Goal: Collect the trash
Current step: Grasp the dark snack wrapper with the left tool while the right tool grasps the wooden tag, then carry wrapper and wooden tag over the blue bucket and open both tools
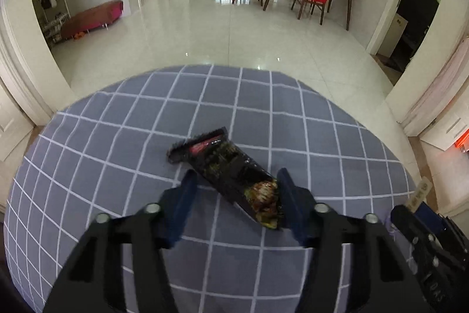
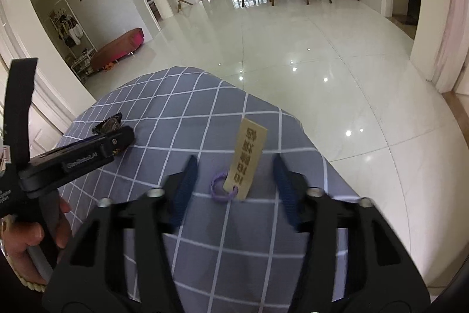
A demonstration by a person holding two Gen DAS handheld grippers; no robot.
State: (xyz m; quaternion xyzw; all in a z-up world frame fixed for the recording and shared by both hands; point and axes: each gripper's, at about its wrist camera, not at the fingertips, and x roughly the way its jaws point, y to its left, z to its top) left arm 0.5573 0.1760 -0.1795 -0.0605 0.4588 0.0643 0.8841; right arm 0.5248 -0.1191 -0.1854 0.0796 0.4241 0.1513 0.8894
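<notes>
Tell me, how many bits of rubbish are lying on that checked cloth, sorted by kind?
Dark snack wrapper: 1
Tan paper tag with printed characters: 1
Purple loop tied to the tag: 1
Total: 3
All lie on the checked cloth.

Two handheld grippers, each a matte black plastic frame with silver round screw heads and two dark blue ribbed fingers [image 1: 187, 189]; the left gripper [image 2: 117, 143] carries small white lettering on its side, above a pale handle
</notes>
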